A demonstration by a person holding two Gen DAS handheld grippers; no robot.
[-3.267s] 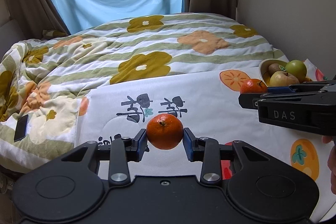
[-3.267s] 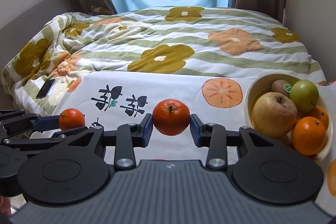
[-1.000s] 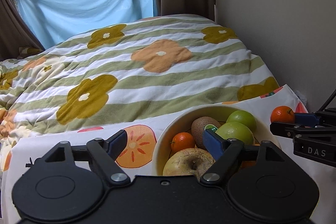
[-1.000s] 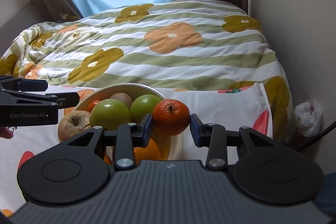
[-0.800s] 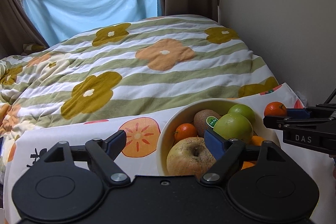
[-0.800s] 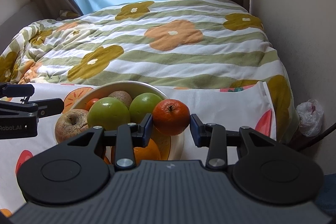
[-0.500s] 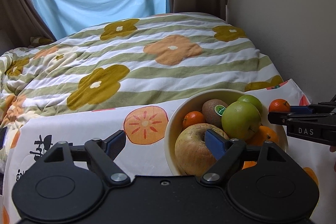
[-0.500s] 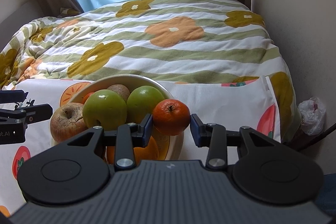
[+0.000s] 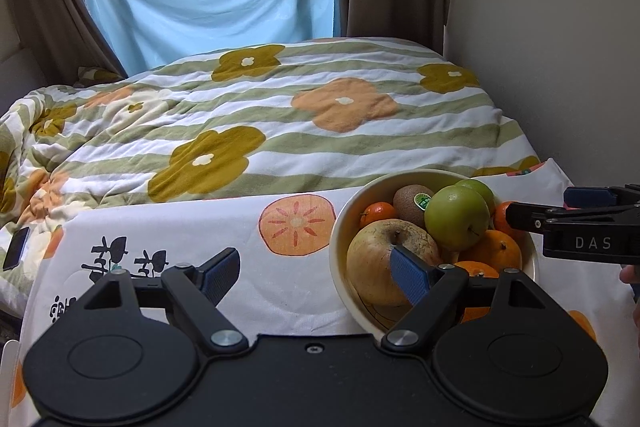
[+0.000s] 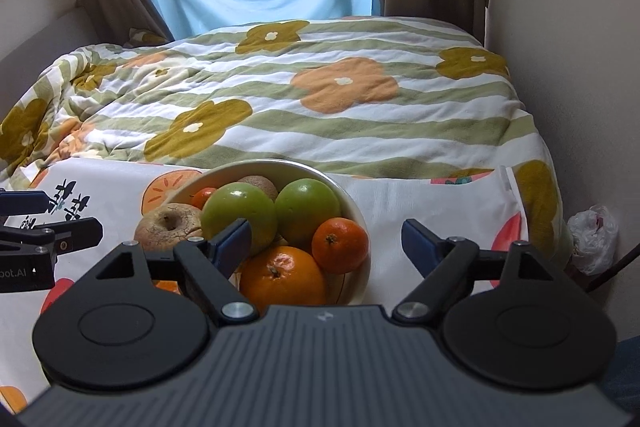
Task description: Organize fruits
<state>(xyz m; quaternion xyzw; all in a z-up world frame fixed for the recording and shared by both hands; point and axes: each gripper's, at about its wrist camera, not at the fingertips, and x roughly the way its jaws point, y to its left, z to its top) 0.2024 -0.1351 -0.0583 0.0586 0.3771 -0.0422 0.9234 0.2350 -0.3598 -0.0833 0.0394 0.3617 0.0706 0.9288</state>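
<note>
A cream bowl of fruit sits on the printed white cloth. It holds two green apples, a brown russet apple, a kiwi, a big orange and small mandarins. One mandarin rests at the bowl's right edge, just ahead of my right gripper, which is open and empty. In the left wrist view the bowl is at right; my left gripper is open and empty in front of it. The right gripper reaches in from the right.
The bed's flowered striped quilt lies behind the cloth. A wall is close on the right. A dark phone lies on the quilt at far left. A white plastic bag sits on the floor beside the bed.
My right gripper opened and let the mandarin go; it now rests in the bowl. My left gripper, which dropped its own mandarin earlier, drew back from the bowl.
</note>
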